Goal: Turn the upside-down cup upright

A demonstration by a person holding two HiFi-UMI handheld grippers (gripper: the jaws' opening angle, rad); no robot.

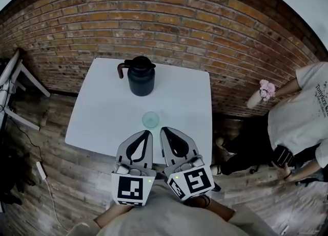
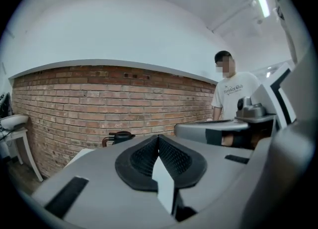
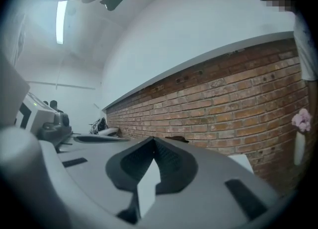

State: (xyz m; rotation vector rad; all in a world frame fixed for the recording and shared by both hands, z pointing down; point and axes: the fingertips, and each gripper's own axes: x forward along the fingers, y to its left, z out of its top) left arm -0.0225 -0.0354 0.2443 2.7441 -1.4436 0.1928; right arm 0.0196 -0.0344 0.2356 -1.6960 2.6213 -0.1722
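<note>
Because, in the head view, the cup [image 1: 150,120] sits by the table's [image 1: 102,112] 6 o'clock edge just beyond your tips, a stray swing could topple it. Left gripper view: left hand-held gripper [image 2: 159,136] closed, empty. Right gripper view: right hand-held gripper [image 3: 153,138] likewise.

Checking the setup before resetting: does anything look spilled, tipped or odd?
Nothing stands out. The jug stands upright on the table, the cup sits toward its front edge, and no spill shows.
</note>
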